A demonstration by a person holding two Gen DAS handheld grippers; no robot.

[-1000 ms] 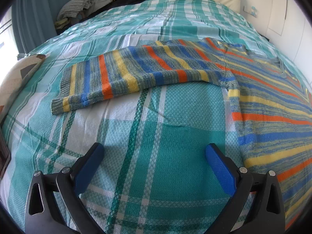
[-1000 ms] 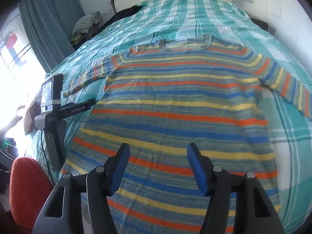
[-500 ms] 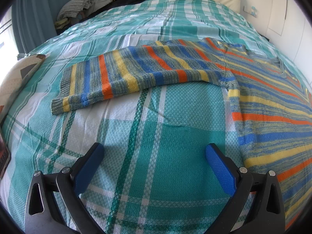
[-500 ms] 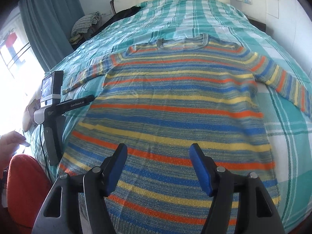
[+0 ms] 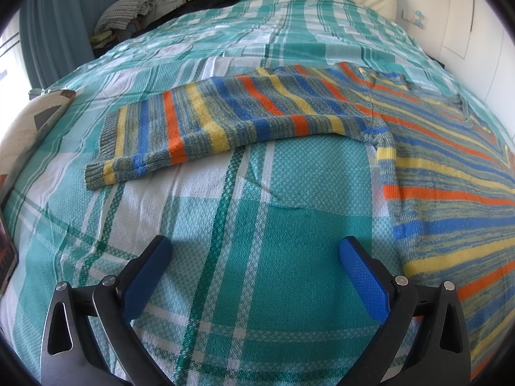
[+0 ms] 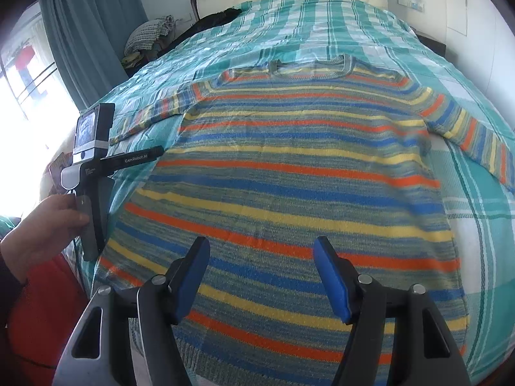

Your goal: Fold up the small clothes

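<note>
Spread over the bed is a teal plaid bedspread, and a striped sweater lies flat on it, sleeves out. Above the bare cover beside one sleeve the left gripper gapes wide; the right gripper hangs over the hem, jaws apart, holding nothing.

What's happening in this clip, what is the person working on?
A person holds a gripper in each hand over a striped sweater spread flat on a bed with a plaid cover. The left gripper hangs open above bare cover near the outstretched sleeve; the right gripper hangs open over the sweater's lower part. Neither touches it, so no fold has begun.
</note>
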